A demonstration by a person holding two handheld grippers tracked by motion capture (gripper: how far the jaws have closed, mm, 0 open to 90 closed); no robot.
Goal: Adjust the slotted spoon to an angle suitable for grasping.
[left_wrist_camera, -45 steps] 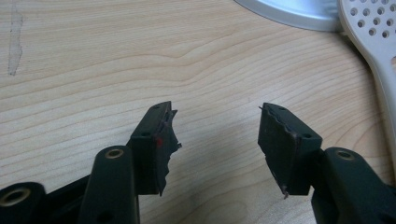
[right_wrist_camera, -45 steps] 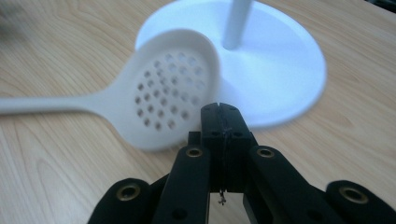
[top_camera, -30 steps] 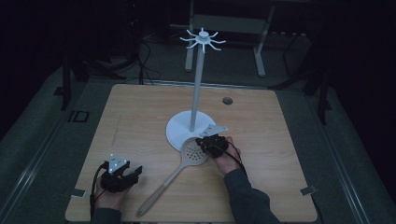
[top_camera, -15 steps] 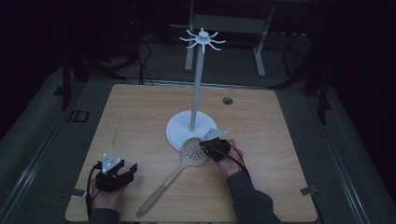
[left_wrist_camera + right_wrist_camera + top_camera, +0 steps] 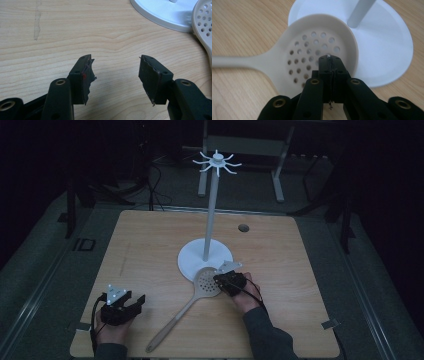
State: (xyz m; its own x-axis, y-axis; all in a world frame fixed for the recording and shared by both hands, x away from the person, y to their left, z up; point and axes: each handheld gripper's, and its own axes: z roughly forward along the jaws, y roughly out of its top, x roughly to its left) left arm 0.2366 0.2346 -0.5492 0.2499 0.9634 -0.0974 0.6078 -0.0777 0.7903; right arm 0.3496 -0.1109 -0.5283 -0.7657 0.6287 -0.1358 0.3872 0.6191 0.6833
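Observation:
A cream slotted spoon (image 5: 206, 283) lies on the wooden table (image 5: 150, 245), its bowl against the round base of a white hook stand (image 5: 192, 261) and its handle running toward the front left. My right gripper (image 5: 217, 279) hovers over the bowl's near side. In the right gripper view its jaws (image 5: 328, 58) are pressed together above the holes of the spoon (image 5: 309, 47), nothing visible between them; they have just begun easing apart. My left gripper (image 5: 139, 301) rests at the front left, open (image 5: 115, 62) over bare wood.
The stand's thin pole (image 5: 211, 210) rises from the base to a crown of hooks (image 5: 217, 162). A small round hole (image 5: 243, 228) sits in the table's far right. In the left gripper view the stand base (image 5: 165, 12) and spoon bowl (image 5: 203, 22) lie ahead to the right.

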